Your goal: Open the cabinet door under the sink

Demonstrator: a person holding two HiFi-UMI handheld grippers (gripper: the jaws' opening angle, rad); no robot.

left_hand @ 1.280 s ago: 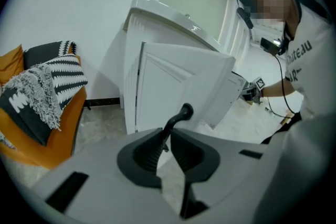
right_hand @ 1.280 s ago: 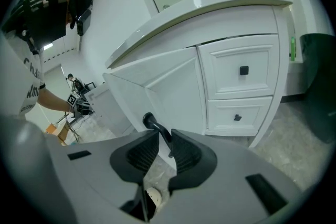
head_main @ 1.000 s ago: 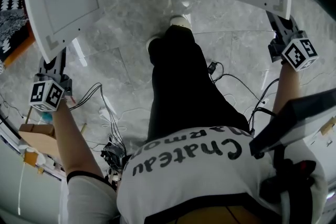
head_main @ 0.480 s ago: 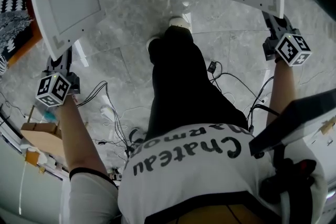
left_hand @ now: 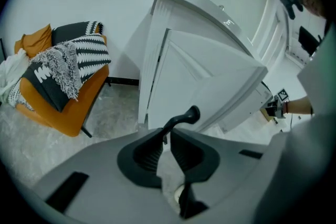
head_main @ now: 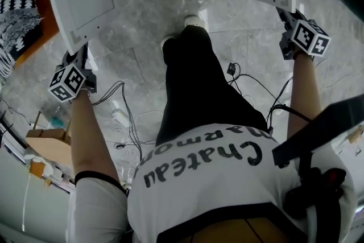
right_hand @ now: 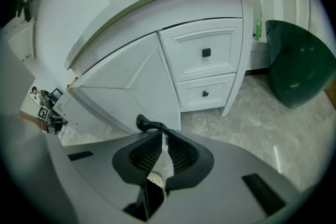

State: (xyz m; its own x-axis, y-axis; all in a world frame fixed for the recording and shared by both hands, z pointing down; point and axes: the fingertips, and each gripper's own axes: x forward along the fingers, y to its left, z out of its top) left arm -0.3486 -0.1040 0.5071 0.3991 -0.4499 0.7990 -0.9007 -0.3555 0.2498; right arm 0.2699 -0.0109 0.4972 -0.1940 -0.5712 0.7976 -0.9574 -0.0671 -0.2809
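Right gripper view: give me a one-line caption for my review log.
Right gripper, fingers closed on the black handle of the white cabinet door, holds it swung open beside two drawers.

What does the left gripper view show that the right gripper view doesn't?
Left gripper view only: an orange chair draped with a black-and-white striped throw, beside the cabinet.
Right gripper view only: two drawers with dark knobs, and a dark green object on the floor at right; what it is I can't tell.
Both: the white cabinet, the grey marbled floor, and a claw shut on a black handle of an open door: left claw on the left door handle, right claw on the right door handle.
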